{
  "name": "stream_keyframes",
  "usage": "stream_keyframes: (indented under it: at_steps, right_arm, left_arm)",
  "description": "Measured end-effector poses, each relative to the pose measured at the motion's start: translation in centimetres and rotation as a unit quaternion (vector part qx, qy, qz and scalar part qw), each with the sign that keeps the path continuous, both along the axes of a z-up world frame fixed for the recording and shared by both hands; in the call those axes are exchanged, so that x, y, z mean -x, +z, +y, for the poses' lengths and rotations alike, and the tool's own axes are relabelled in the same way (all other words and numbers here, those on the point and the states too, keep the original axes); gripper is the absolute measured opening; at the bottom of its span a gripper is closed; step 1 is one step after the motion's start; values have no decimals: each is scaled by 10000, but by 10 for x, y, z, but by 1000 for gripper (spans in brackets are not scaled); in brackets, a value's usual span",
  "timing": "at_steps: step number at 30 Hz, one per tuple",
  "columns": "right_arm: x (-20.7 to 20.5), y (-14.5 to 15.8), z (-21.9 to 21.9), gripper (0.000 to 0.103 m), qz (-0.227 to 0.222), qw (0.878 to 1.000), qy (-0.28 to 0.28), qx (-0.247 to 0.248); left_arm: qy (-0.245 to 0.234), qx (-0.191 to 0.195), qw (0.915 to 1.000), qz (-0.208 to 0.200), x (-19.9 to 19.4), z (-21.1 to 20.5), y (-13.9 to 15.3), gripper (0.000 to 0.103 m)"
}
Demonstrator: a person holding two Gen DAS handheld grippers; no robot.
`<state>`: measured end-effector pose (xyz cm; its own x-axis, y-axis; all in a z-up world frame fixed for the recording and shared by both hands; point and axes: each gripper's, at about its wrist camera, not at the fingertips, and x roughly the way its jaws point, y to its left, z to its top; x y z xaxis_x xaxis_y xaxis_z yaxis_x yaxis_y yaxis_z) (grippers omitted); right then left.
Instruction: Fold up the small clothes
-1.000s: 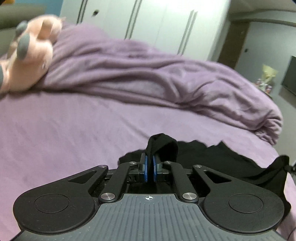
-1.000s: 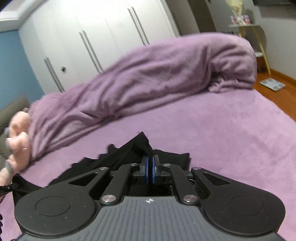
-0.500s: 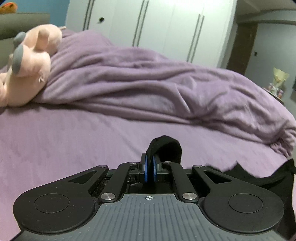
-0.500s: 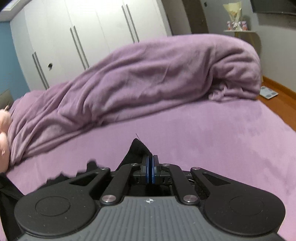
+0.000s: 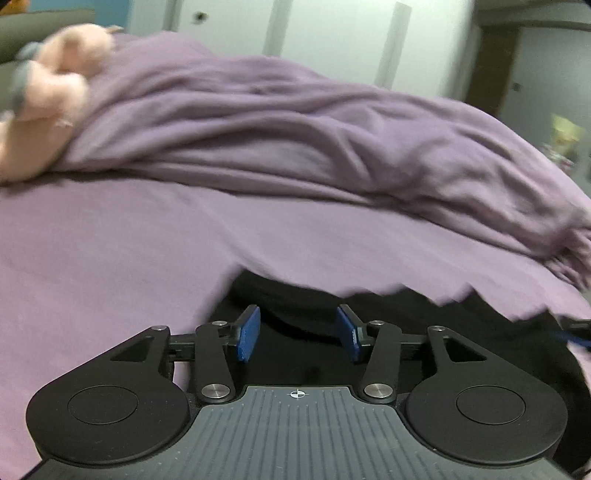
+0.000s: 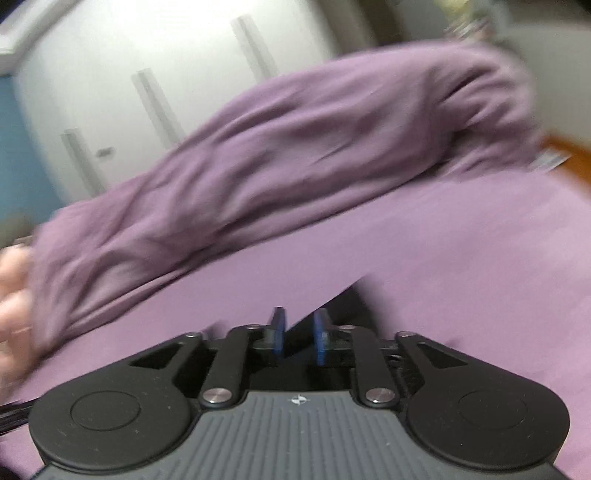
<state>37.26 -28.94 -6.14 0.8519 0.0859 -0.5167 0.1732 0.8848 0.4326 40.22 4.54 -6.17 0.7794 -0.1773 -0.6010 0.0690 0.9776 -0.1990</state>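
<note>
A black garment (image 5: pixel 369 306) lies on the purple bed sheet (image 5: pixel 110 251), spread out just ahead of my left gripper (image 5: pixel 298 332). That gripper's jaws are opening; its blue pads (image 5: pixel 248 332) stand apart over the cloth and do not press on it. In the right wrist view a corner of the black garment (image 6: pixel 347 306) shows ahead of my right gripper (image 6: pixel 298 338). Its jaws are opening too, with a narrow gap between the blue pads (image 6: pixel 320 339); the cloth lies below and between them, not pinched. Both views are blurred.
A bunched purple blanket (image 5: pixel 295 140) runs across the far side of the bed. A pink plush toy (image 5: pixel 48 96) lies at the far left. White wardrobe doors (image 5: pixel 332 33) stand behind. Wooden floor (image 6: pixel 569 155) shows past the bed's right edge.
Both grippers were shut on folds of the black garment; now both have let go and their jaws stand apart. Both hands moved forward and down, and the garment lies on the sheet.
</note>
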Motion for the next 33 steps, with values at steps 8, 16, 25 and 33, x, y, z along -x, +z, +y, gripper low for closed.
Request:
stream_keyframes:
  at_steps: [8,16,25,33]
  right_arm:
    - [-38,-47,104,22,562,9792,1931,-261]
    - [-51,-48,18,6,251,9942,1020,241]
    - [-38,-58,-38,7,127,9987,-243,-426]
    - [-25,-37,4,19,156,9987,318,370]
  left_arm:
    - [-524,-680,9962,-132,-19,-56,-34,66]
    - [80,-400,9990,167,-40,-29,-54,79]
    - [68,-585,9980,230,-41,-32,-51,80]
    - [-19,-695,9970,334,-43,-33,-50,82]
